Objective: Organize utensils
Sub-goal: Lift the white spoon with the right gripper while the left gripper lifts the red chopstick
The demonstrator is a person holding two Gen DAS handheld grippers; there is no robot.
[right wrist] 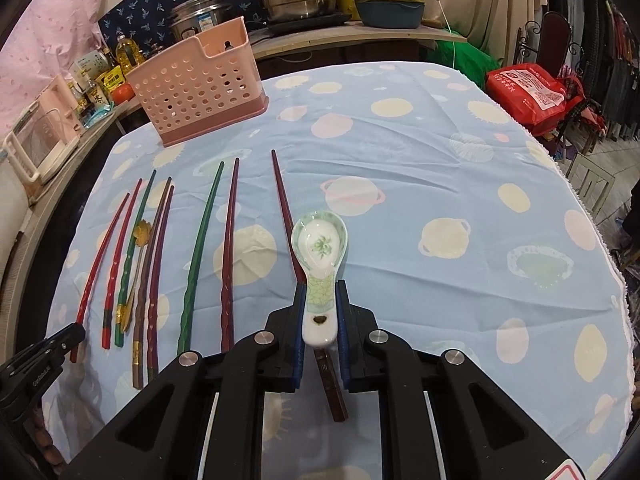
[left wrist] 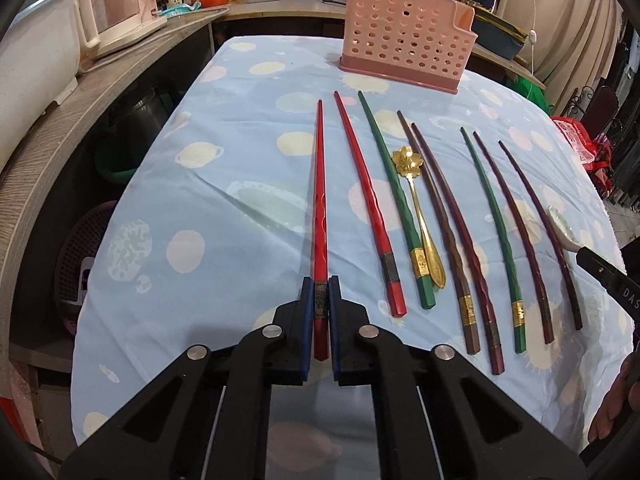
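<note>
My right gripper (right wrist: 320, 312) sits at the bottom centre of the frame, its blue-padded fingers (right wrist: 298, 336) pressed against both sides of the ceramic spoon (right wrist: 320, 264) handle. The spoon's bowl, white with a green flower, points up the frame. Under the handle lies a dark red chopstick (right wrist: 285, 216), its thick end showing below my fingers. To the left, more chopsticks lie in a row on the blue tablecloth (right wrist: 440, 184): maroon (right wrist: 229, 256), green (right wrist: 200, 256), then a tighter bunch with a gold spoon (right wrist: 138, 252) among them. A pink perforated holder (right wrist: 192, 84) stands at upper left. My left gripper (right wrist: 60, 340) shows at the lower left edge, at the outermost red chopstick (right wrist: 102, 256).
</note>
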